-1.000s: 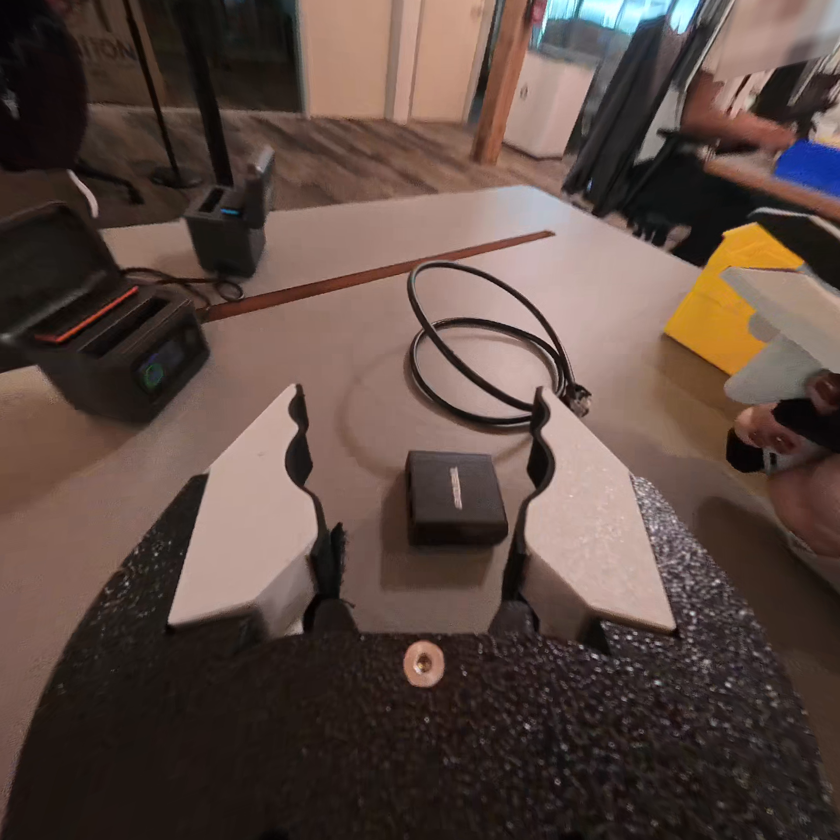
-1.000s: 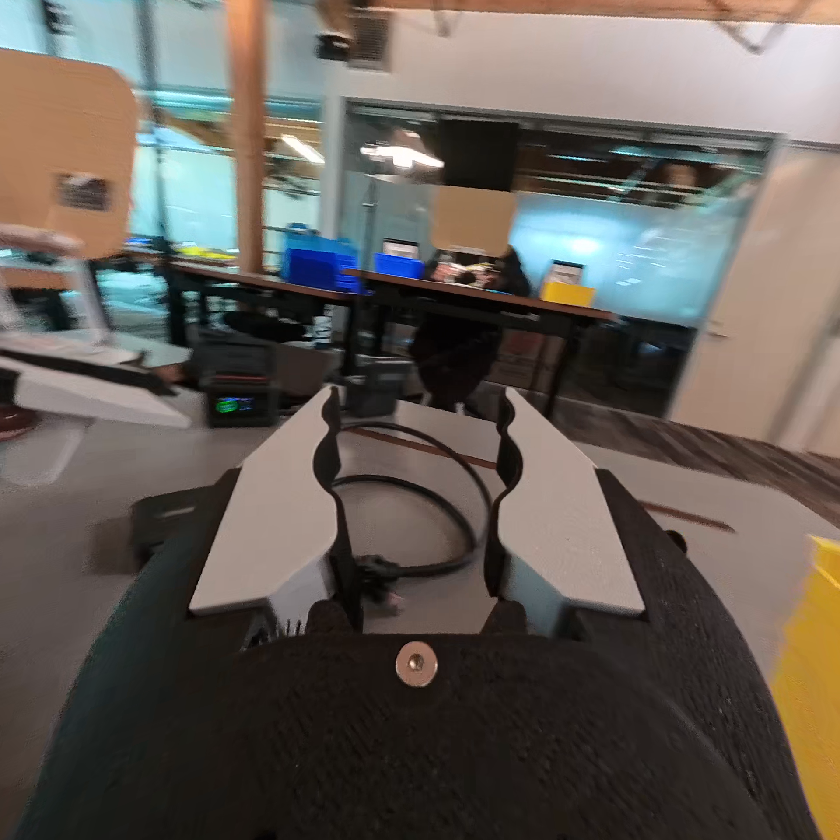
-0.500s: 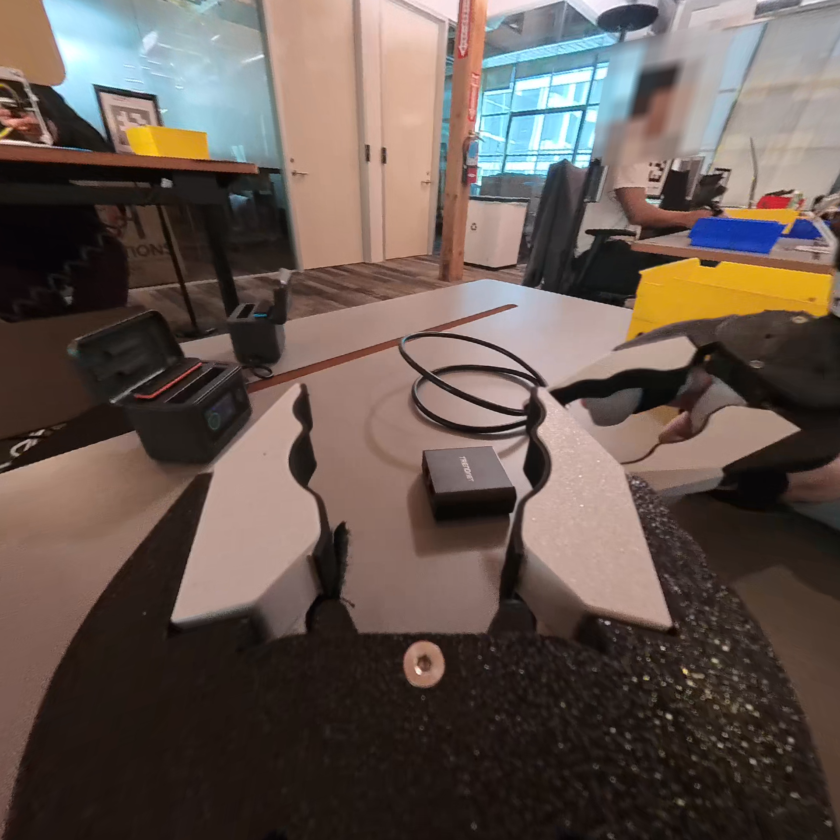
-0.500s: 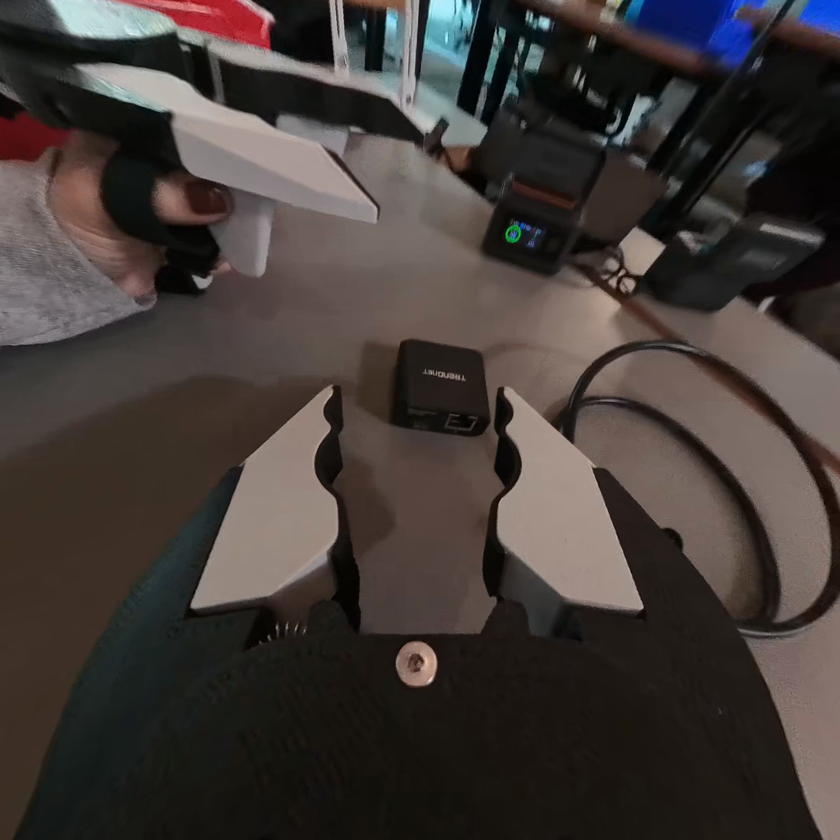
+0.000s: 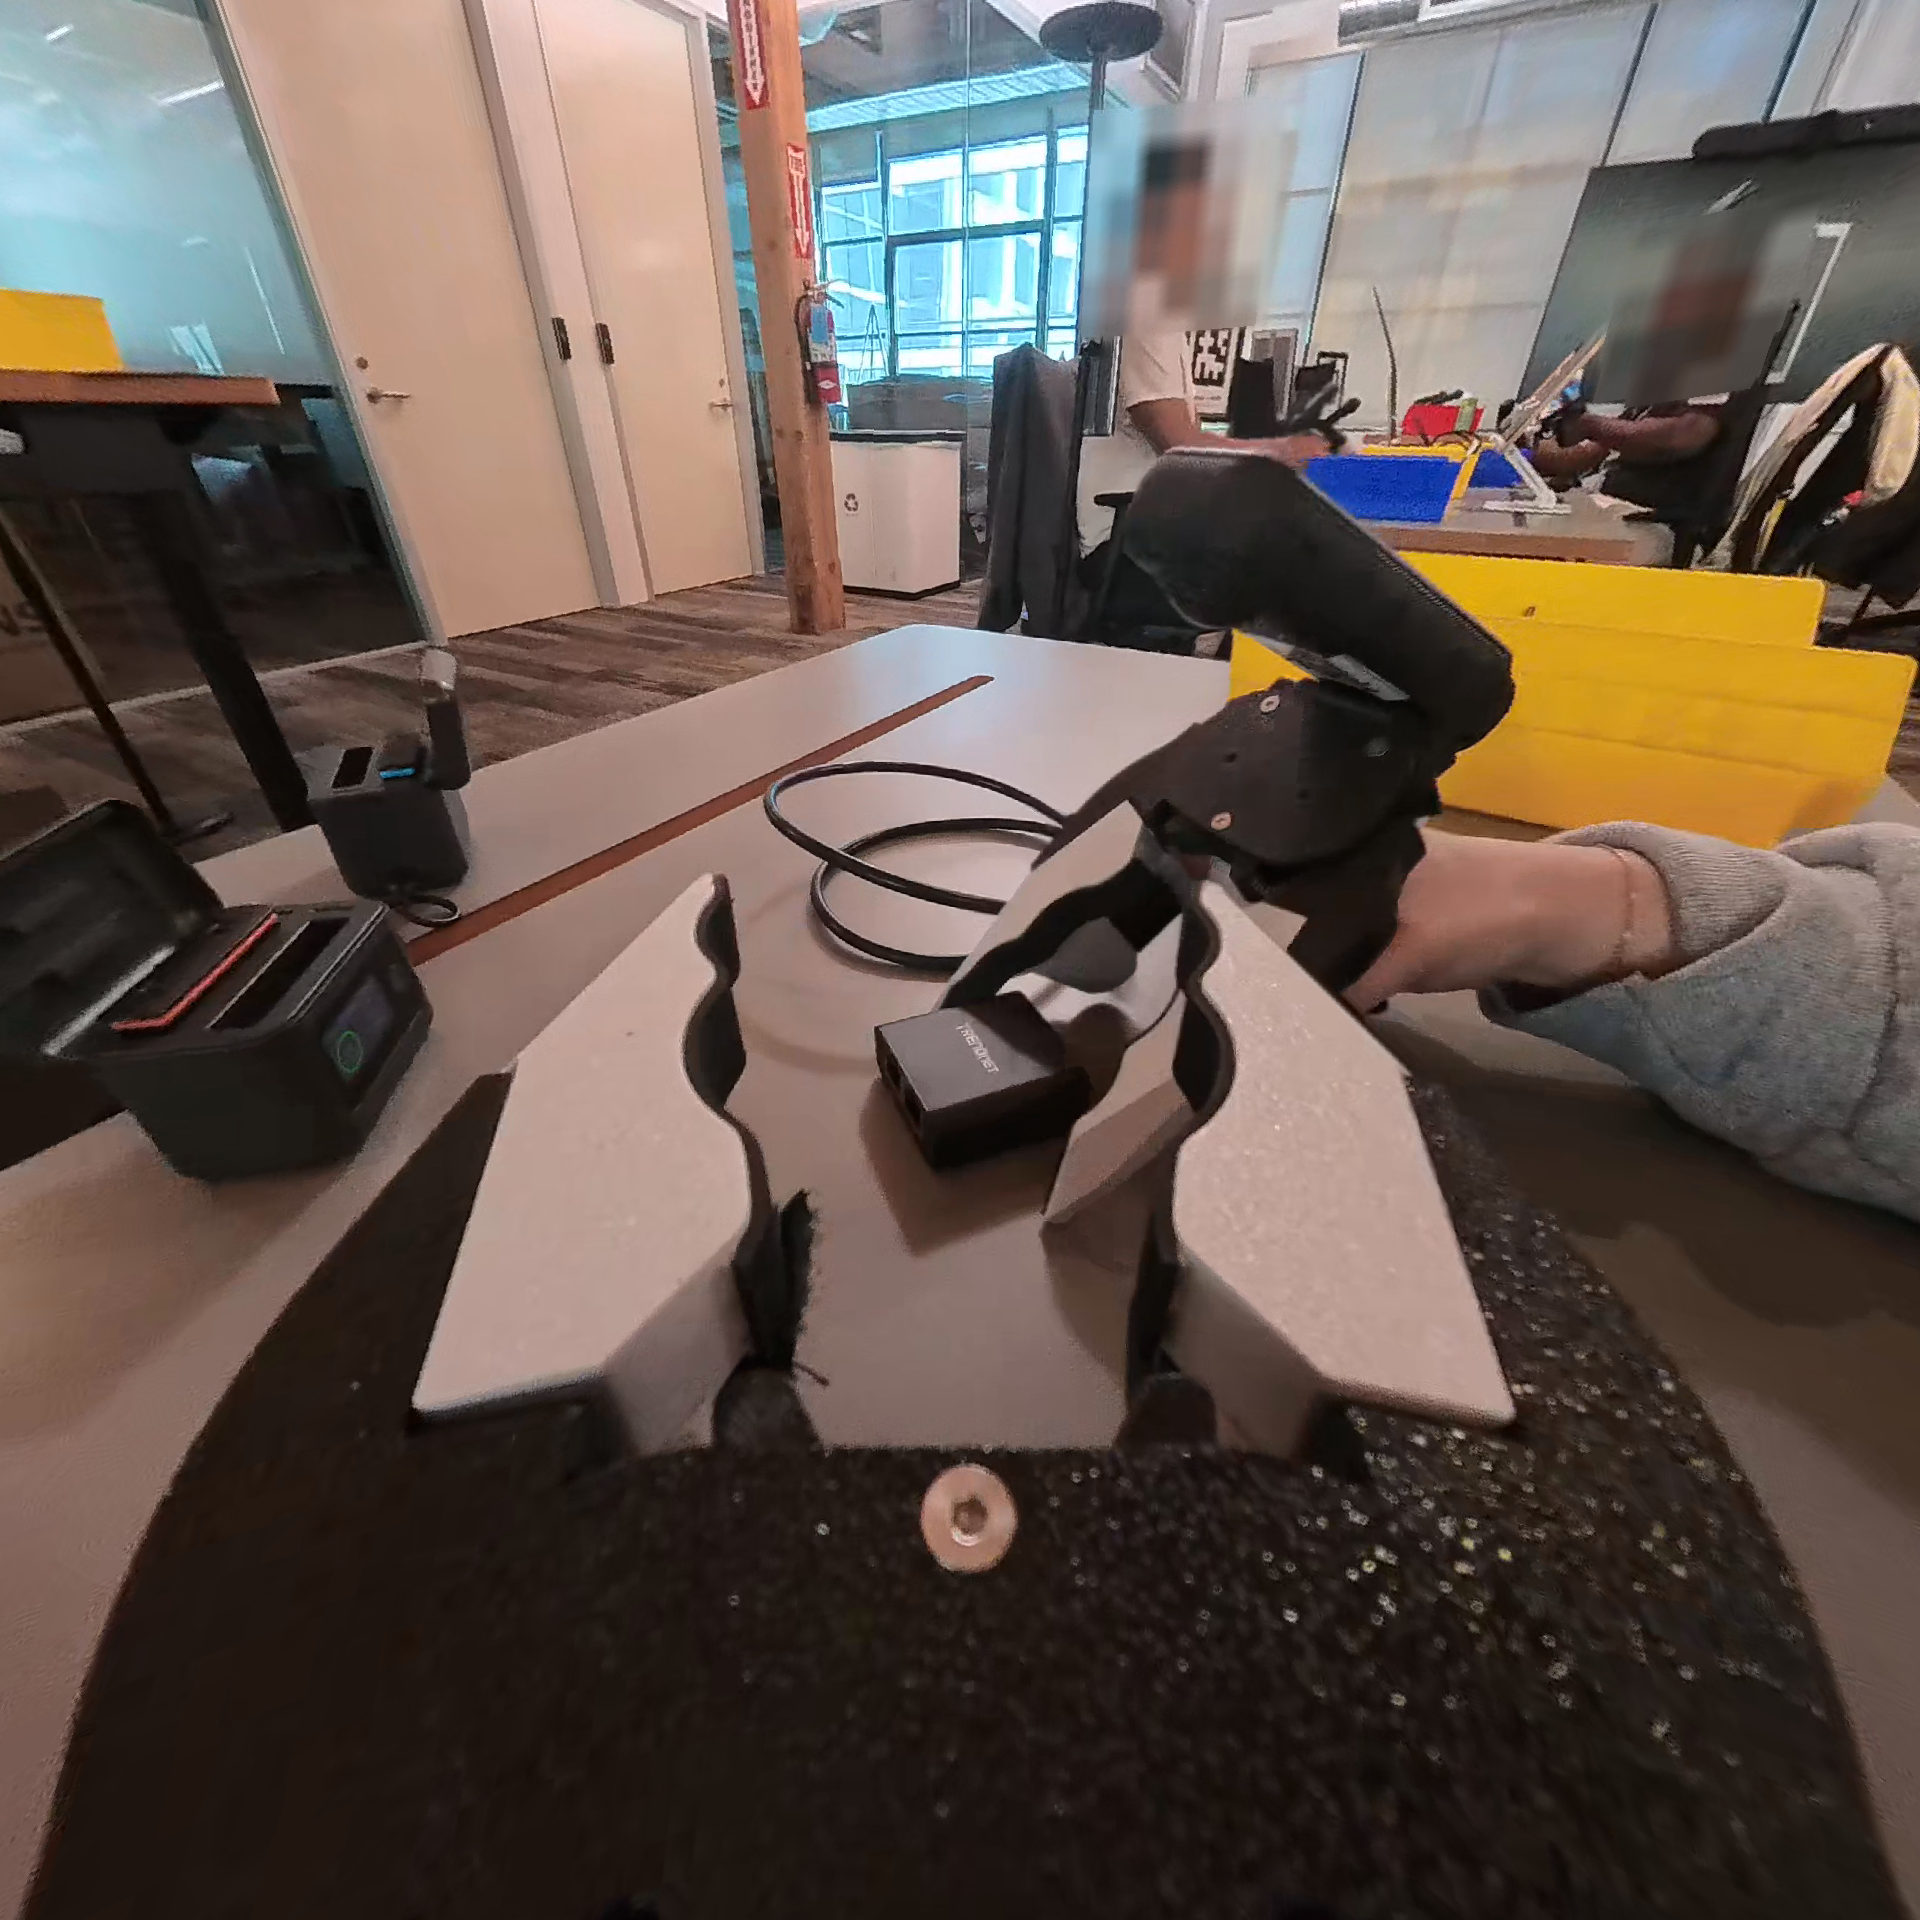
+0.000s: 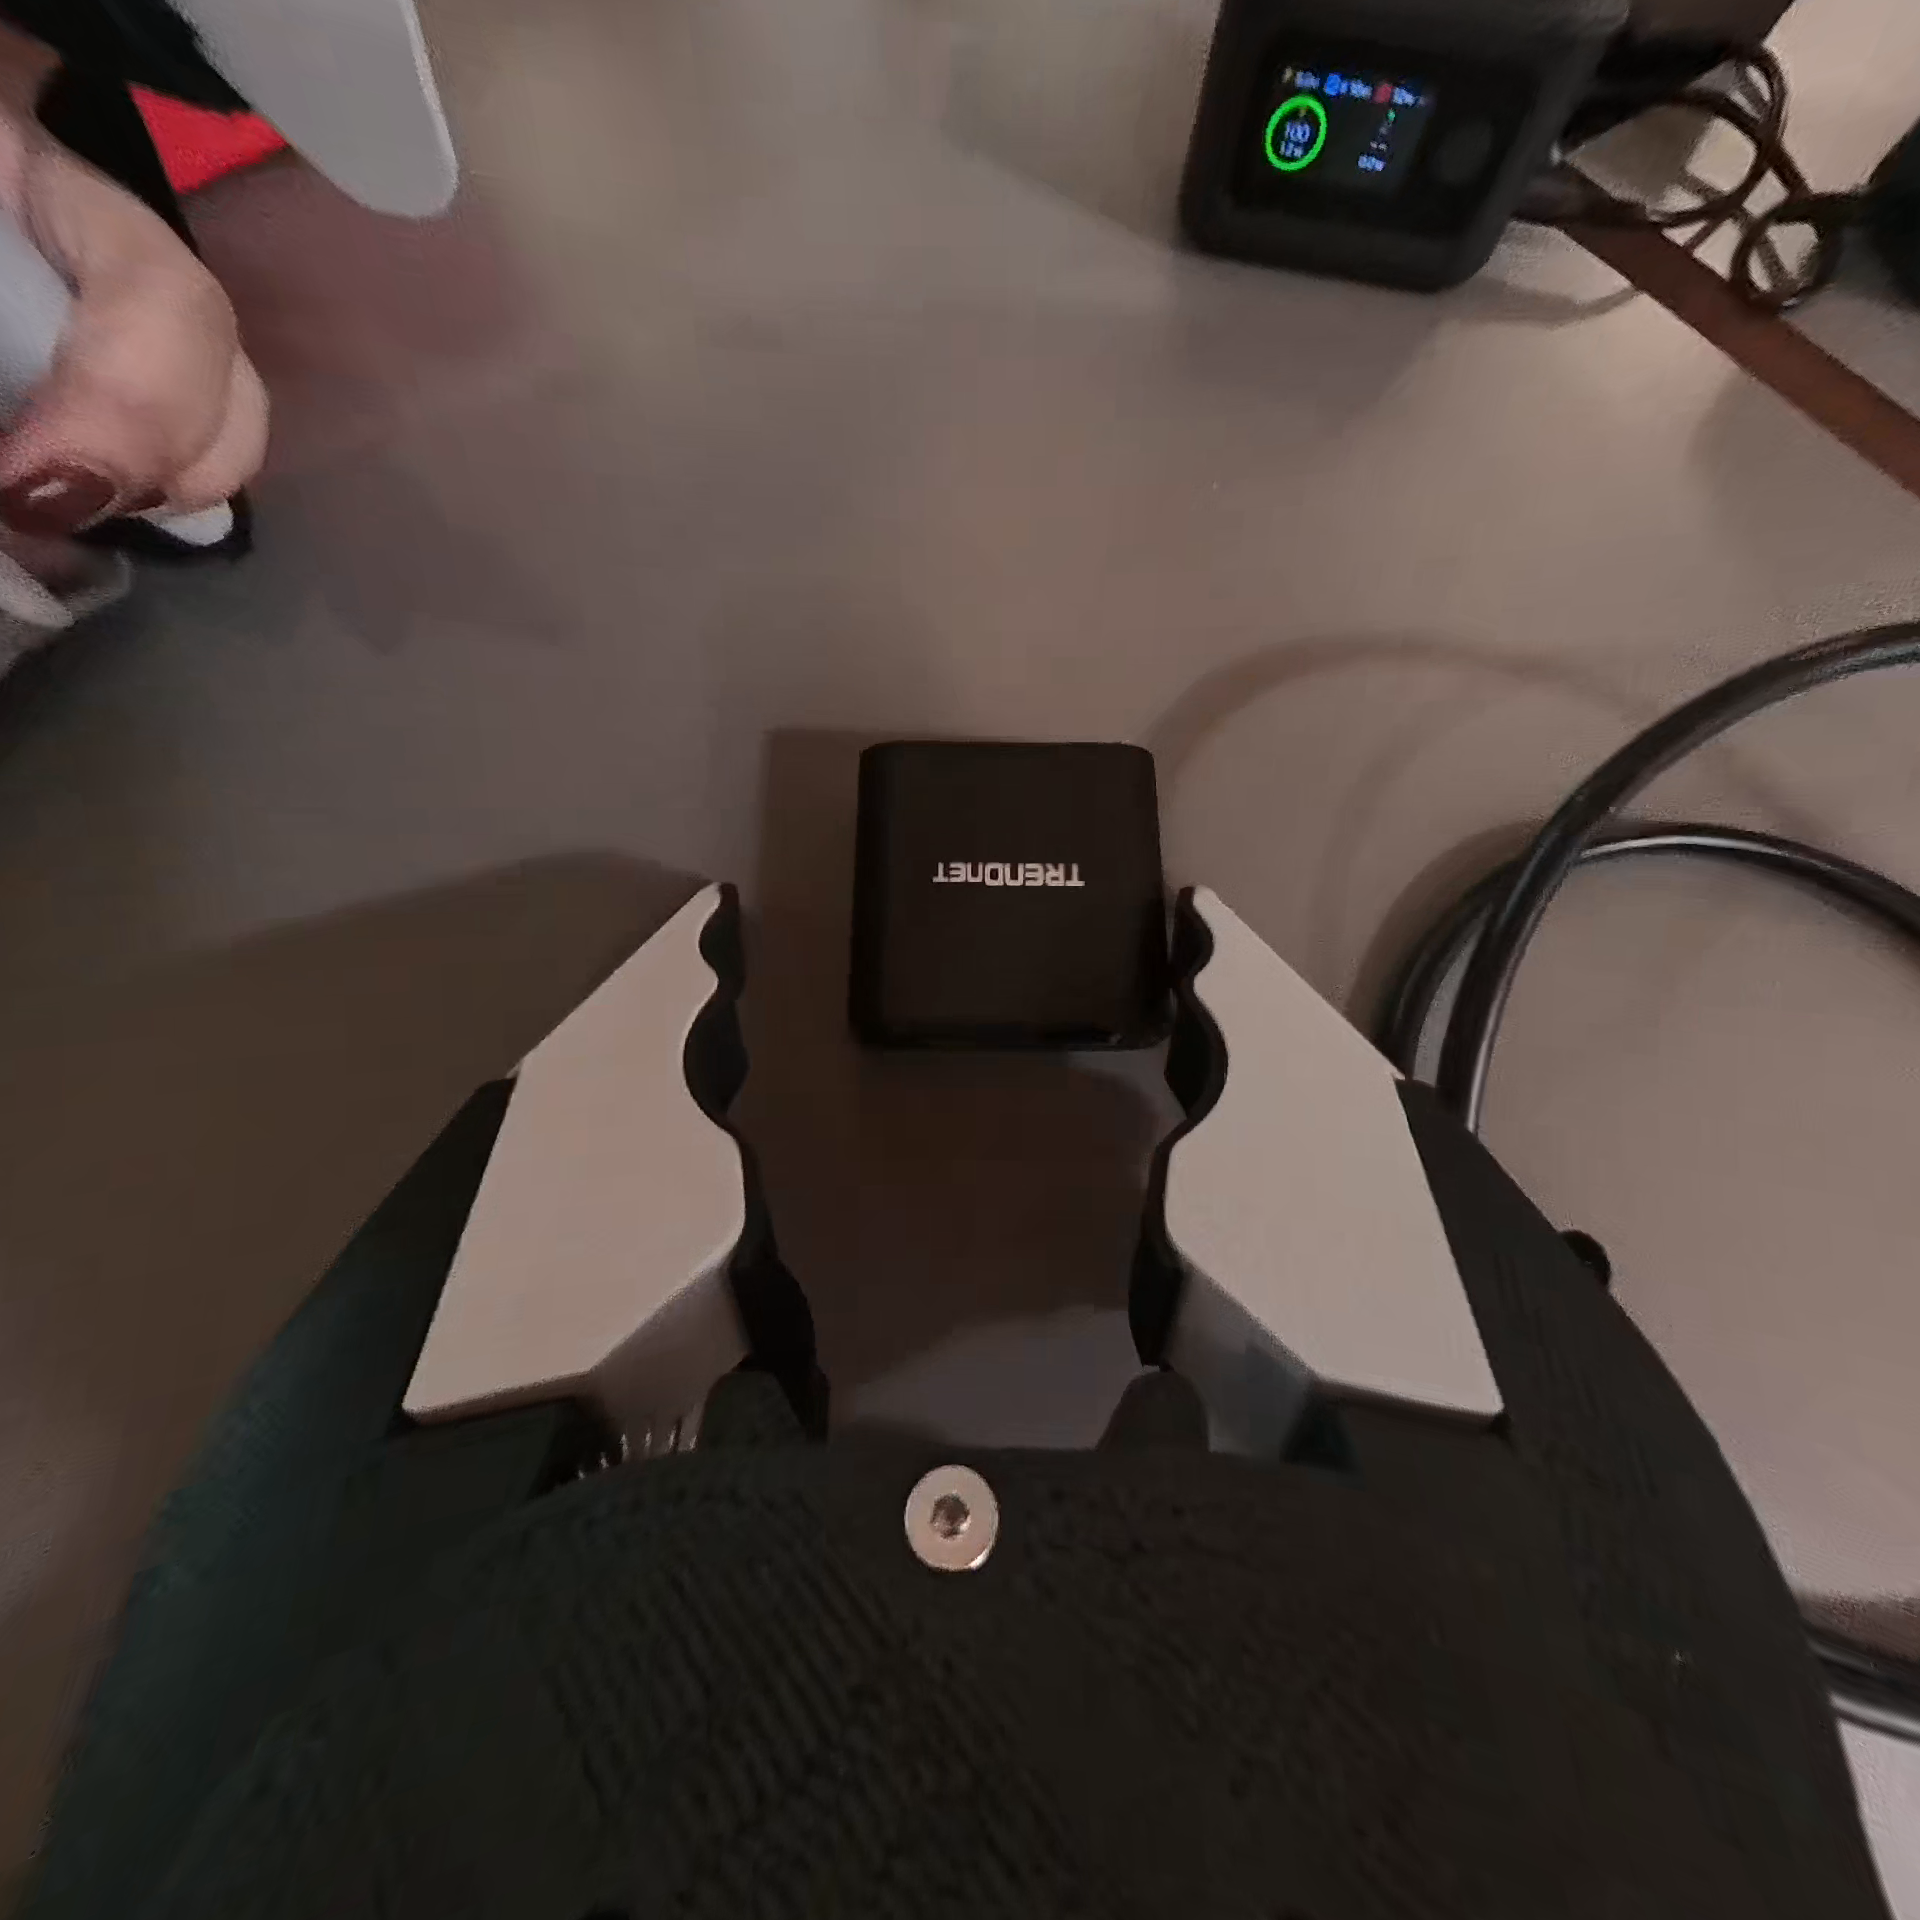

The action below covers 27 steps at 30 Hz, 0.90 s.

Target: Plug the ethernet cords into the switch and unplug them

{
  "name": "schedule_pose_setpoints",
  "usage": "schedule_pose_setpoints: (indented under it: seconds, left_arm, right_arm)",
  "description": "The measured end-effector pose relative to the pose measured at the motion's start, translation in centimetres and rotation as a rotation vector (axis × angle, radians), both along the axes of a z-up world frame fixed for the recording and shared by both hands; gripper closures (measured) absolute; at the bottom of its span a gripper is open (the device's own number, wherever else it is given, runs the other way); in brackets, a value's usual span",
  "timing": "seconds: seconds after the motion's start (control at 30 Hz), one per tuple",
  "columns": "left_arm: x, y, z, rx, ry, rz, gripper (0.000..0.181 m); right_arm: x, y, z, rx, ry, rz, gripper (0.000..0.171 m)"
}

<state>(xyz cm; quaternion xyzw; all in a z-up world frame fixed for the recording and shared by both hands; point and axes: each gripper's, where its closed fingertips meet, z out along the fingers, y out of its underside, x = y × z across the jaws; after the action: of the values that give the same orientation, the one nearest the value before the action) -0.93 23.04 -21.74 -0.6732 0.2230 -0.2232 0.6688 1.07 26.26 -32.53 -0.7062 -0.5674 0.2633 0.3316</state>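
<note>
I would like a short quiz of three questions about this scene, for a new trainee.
1. True or false: a cord is plugged into the small black box-shaped switch.
2. Which gripper has the switch between its jaws: A) left gripper, B) right gripper?
3. Fill in: the coiled black ethernet cord lies on the grey ____.

Key
1. False: both ports seen in the left wrist view are empty.
2. B: its open jaws stand on both sides of the switch.
3. table
</note>
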Motion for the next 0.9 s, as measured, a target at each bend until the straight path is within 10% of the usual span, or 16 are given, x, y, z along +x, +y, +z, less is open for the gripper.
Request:
schedule_pose_setpoints:
  seconds: [0.53,0.9]
  left_arm:
    - [4.5,-0.1,-8.2,0.000,0.739,-0.110,0.088]
    - [6.5,1.0,-9.6,0.108,0.936,-0.161,0.147]
  right_arm:
    - [2.0,-1.4,2.1,-0.504,0.205,0.010,0.111]
    - [2.3,-2.6,2.9,-0.633,0.279,0.076,0.111]
